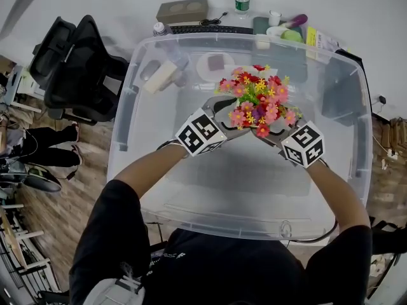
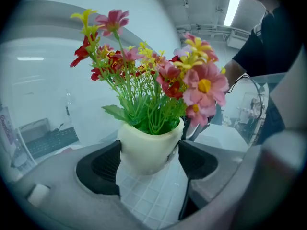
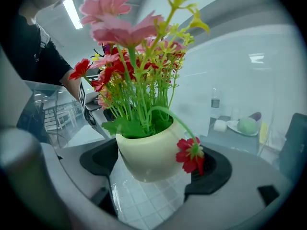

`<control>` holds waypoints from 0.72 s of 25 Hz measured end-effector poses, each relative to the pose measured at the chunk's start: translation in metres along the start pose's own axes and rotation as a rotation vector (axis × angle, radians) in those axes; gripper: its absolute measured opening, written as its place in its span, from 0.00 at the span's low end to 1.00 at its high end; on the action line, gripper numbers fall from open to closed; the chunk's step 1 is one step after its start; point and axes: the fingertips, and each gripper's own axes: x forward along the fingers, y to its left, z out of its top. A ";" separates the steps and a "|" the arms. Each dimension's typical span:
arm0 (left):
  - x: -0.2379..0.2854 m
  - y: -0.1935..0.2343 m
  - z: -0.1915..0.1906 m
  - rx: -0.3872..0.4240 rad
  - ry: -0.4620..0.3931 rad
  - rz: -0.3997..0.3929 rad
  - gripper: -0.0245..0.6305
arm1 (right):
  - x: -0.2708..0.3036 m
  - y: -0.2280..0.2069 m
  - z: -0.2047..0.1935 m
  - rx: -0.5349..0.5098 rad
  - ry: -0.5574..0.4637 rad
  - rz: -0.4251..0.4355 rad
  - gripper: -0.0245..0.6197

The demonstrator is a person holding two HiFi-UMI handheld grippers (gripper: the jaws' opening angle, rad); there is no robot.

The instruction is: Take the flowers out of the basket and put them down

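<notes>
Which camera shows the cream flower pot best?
The left gripper view: the pot sits unobstructed between the jaws. The right gripper view has a red flower across it; the head view shows only blooms.

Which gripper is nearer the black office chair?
Left. The left gripper grips the flower pot on the side toward the office chair; the right gripper grips its far side.
</notes>
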 end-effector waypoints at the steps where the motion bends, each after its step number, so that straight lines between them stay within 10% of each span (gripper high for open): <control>1: -0.001 0.000 0.002 0.005 -0.002 0.003 0.61 | -0.001 0.000 0.002 -0.003 -0.002 -0.002 0.73; 18: -0.021 -0.014 0.040 0.061 -0.038 0.027 0.61 | -0.030 0.011 0.035 -0.048 -0.040 -0.031 0.73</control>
